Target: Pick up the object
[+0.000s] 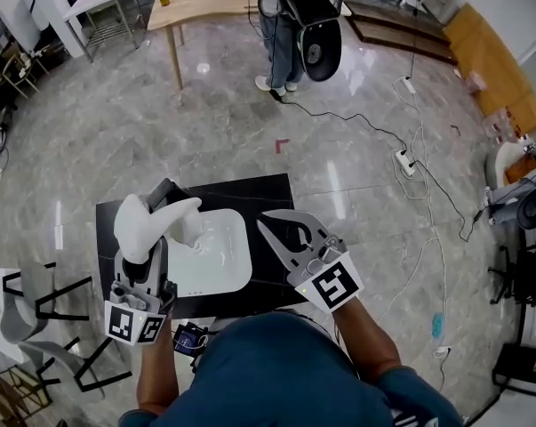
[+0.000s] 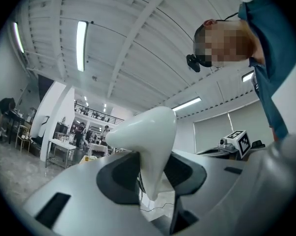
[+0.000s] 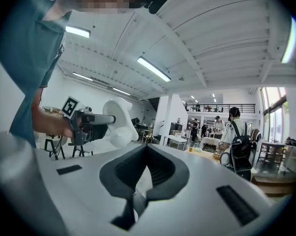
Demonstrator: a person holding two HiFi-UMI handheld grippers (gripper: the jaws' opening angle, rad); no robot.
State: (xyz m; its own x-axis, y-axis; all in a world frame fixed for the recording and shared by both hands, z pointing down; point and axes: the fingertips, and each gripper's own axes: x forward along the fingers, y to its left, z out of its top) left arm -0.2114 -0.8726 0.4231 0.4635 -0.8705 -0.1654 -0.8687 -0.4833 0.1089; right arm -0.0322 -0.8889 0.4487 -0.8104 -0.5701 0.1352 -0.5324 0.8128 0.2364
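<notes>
One glossy white, smooth, curved object, clenched in left gripper. Right gripper closed, empty. One white rounded tray on black bench.

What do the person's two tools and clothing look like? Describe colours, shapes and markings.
The left tool and right tool are pale grey wedges with dark inner pads. Each carries a cube of black-and-white square markers at its rear. The person wears a teal top, forearms bare.

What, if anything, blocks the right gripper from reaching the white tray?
Likely nothing, so yes: the right gripper hangs empty beside the tray, and the left gripper holds the white object at its opposite side.
</notes>
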